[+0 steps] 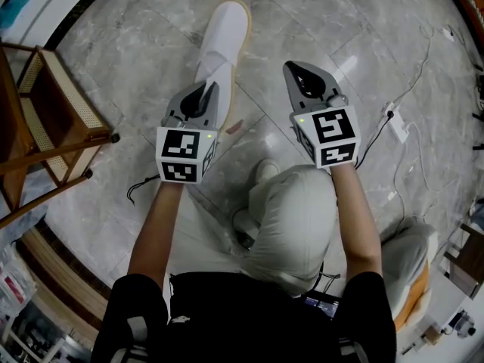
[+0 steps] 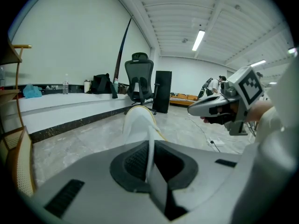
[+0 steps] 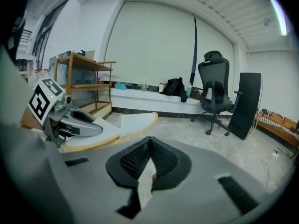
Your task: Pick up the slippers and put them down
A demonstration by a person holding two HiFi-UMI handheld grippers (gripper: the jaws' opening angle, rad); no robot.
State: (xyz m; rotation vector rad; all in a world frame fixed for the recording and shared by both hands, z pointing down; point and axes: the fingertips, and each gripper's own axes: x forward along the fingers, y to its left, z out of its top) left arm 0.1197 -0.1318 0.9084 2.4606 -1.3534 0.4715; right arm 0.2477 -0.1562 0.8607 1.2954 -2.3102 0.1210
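Note:
A white slipper [image 1: 227, 29] with a tan sole rim sticks out ahead of my left gripper [image 1: 206, 89], which is shut on its heel end. In the left gripper view the slipper's [image 2: 138, 122] thin white edge runs between the pads of the left gripper [image 2: 149, 157]. My right gripper [image 1: 301, 70] hangs to the right at about the same height, jaws together, with no slipper ahead of it. In its own view the right gripper [image 3: 149, 160] shows only a pale sliver in the gap below the pads. The held slipper [image 3: 126, 125] and the left gripper [image 3: 93, 127] appear at the left.
A wooden frame with cane panels [image 1: 53, 119] stands at the left. A power strip with cables [image 1: 397, 123] lies on the marble floor at the right. A pale thing with an orange edge [image 1: 412, 271] sits at the lower right. An office chair [image 2: 139, 78] stands farther off.

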